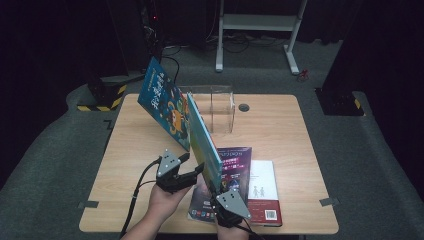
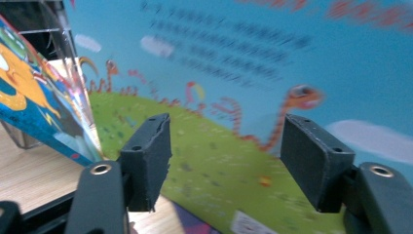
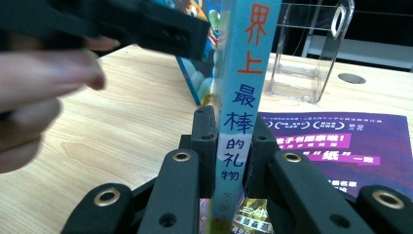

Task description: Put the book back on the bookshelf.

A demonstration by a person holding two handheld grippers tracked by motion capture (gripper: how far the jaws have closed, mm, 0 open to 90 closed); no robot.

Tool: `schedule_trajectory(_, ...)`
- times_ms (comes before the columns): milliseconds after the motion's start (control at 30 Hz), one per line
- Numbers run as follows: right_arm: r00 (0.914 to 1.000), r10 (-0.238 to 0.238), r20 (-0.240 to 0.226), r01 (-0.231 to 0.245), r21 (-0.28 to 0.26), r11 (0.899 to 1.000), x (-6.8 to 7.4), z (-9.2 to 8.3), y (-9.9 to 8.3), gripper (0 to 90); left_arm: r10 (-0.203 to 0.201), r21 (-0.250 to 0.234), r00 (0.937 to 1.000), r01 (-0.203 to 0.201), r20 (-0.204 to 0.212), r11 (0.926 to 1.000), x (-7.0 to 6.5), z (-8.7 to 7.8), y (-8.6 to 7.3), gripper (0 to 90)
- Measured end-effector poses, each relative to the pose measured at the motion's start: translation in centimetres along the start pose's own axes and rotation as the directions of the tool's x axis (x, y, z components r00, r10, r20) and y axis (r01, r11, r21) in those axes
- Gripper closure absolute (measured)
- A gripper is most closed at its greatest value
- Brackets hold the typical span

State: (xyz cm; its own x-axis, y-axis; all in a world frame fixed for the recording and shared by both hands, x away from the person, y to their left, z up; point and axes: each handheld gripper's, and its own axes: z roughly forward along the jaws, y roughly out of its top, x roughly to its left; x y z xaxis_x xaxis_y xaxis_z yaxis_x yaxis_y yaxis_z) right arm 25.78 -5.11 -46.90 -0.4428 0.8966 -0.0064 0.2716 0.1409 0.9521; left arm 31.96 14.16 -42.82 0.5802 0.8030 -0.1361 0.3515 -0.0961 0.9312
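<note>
At six o'clock on the table (image 1: 285, 130) in the high view: teal picture book (image 1: 204, 140) up on its lower edge, running from centre toward six, pinched at its near bottom corner by the right gripper (image 1: 218, 190); left gripper (image 1: 192, 165) just beside the cover at seven, jaws apart and off it. Beyond at eleven, a blue book (image 1: 162, 102) leaning by a clear stand (image 1: 220, 107); a purple magazine (image 1: 232, 167) lying flat under the raised one. Along the left gripper view: left gripper (image 2: 226, 151) gaping wide, nothing between the pads, teal picture book (image 2: 234, 73) filling the background from ten to three. Along the right gripper view: right gripper (image 3: 234, 146) clamped on the spine, teal picture book (image 3: 243, 73) rising straight to twelve. Probably a thin hardback: stiff boards, light, glossy and so rather slippery, apt to swing about a single corner pinch. Best taken with the free jaws across the top edge or the fore-edge, boards and pages together.
</note>
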Motion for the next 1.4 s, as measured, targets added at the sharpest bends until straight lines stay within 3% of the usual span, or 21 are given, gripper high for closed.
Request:
schedule_trajectory(367,1.0,0.007,0.007,-0.007,-0.005,1.0,0.1,0.1,-0.1,79.7,0.037,-0.047,0.9978,-0.035,0.055,0.9983,-3.2,-2.5,1.1,27.0)
schedule_trajectory(667,0.9998,0.014,0.011,-0.014,-0.008,1.0,0.1,0.1,-0.1,79.7,0.067,-0.091,0.9935,-0.059,0.092,0.9942,-5.6,-3.4,1.9,20.8)
schedule_trajectory(1000,0.9999,0.008,0.011,-0.007,-0.014,1.0,0.3,0.1,-0.2,79.6,0.069,-0.106,0.9959,-0.062,0.06,0.9925,-6.9,-2.9,3.0,21.4)
schedule_trajectory(1100,0.9999,0.005,0.012,-0.004,-0.015,1.0,0.4,0.1,-0.2,79.6,0.064,-0.109,0.9977,-0.062,0.02,0.9921,-7.6,-2.7,3.4,21.0)
schedule_trajectory(1400,0.9999,0.006,0.011,-0.006,-0.02,1.0,0.6,0.0,-0.4,79.6,0.064,-0.085,0.9979,-0.065,-0.014,0.9943,-8.3,-2.0,3.7,22.4)
